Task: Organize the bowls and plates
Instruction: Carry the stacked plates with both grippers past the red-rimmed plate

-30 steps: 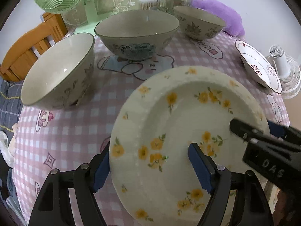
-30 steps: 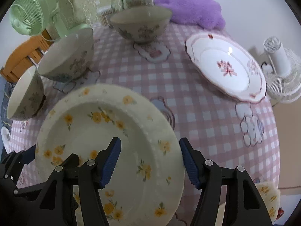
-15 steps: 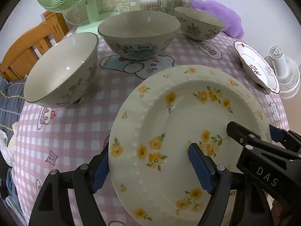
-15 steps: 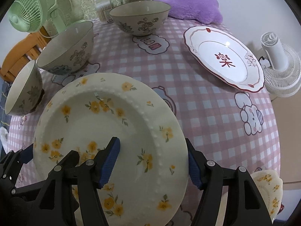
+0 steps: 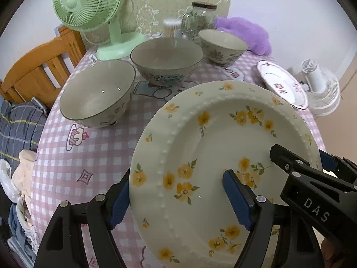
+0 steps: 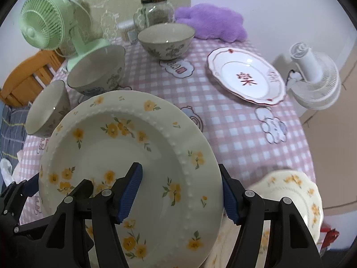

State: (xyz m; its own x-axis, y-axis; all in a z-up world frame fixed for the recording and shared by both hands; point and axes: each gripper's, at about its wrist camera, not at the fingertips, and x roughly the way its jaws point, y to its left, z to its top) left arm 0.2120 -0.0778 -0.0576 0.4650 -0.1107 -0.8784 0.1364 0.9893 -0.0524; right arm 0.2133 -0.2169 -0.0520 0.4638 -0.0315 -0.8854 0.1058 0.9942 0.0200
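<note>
While both grippers hold it above the checked tablecloth, the yellow-flowered plate sits tilted, its left rim clamped by the left gripper and its right rim by the right gripper; three bowls and a red-trimmed plate stand beyond it

Pink-and-white checked tablecloth with cartoon prints is the landmark. At its far left corner a green desk fan; along the far edge a cork-lidded glass jar, just left of it a small tub of cotton swabs, right of it a purple plush. Off the cloth's right edge a white fan. Off its left, a wooden chair and striped grey fabric.
</note>
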